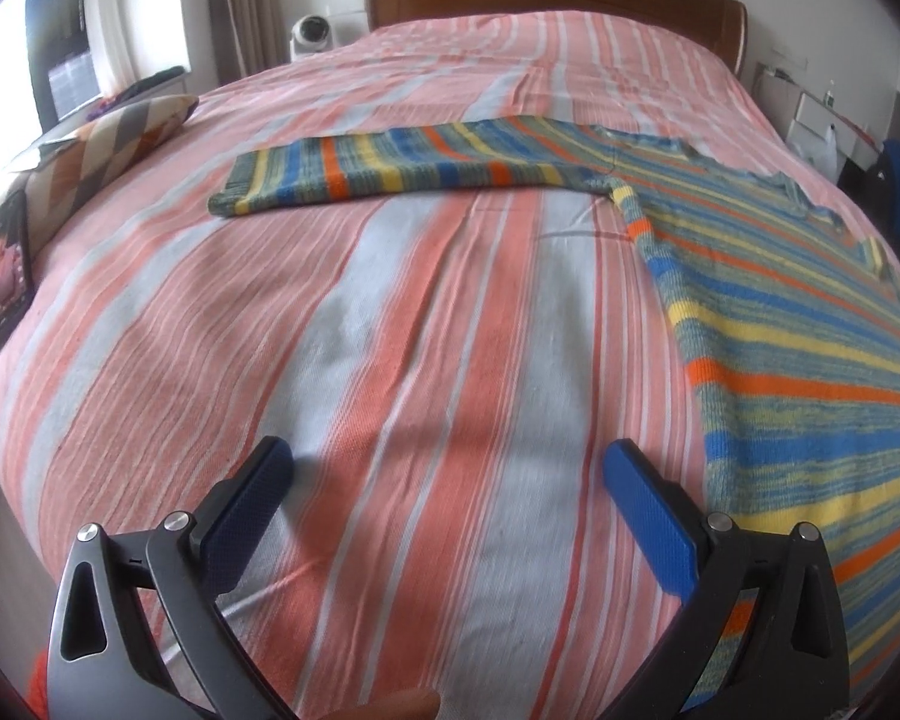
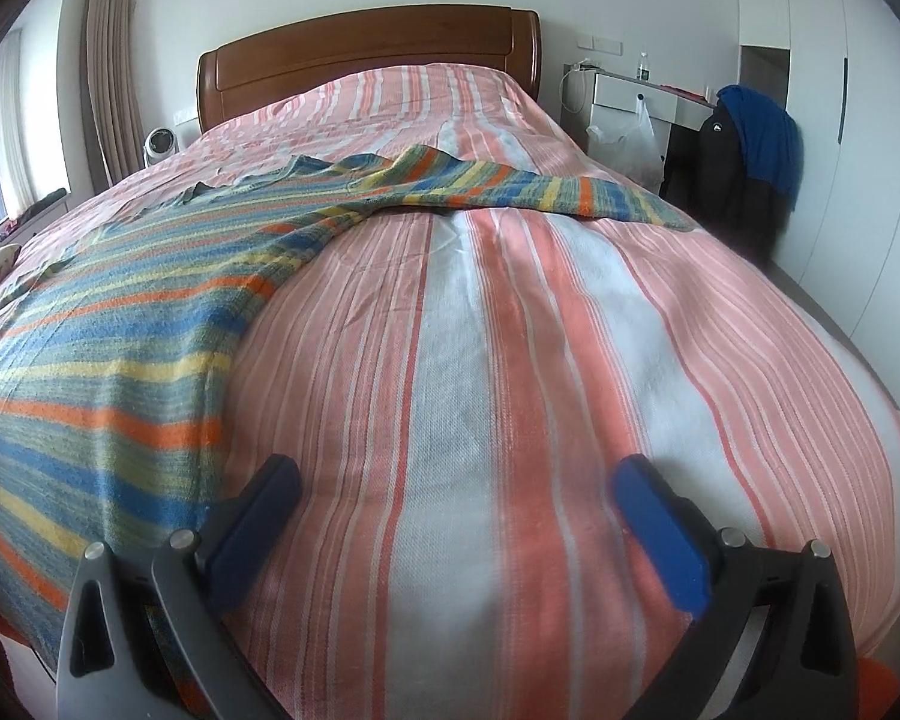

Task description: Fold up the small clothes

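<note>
My left gripper [image 1: 447, 480], black-armed with blue padded fingers, is spread wide and holds nothing; it hangs low over the bed, above bare cover. In this left wrist view the pink, white and orange striped woven bedspread [image 1: 390, 360] fills the frame. The striped knitted sweater in blue, yellow, orange and green [image 1: 810, 348] lies flat at the right, its near side edge just beside my right-hand finger. One sleeve [image 1: 390, 171] stretches out leftward across the bed. A dark phone with a lit screen [image 1: 7, 264] leans against a patterned cushion [image 1: 102, 150] at the far left edge.

In the right wrist view my right gripper [image 2: 456, 492] is also spread wide and empty, over bare bedspread. The sweater's body lies to the left, its edge touching or just under my left-hand finger; I cannot tell which. The other sleeve [image 2: 540, 189] runs rightward, rumpled near the shoulder.

My judgement: no fold is made yet. The knit is thick and loose, so a shallow pinch could take only the top layer, or catch the bedspread beneath and drag it along. The rumpled shoulder could fold crookedly.
</note>
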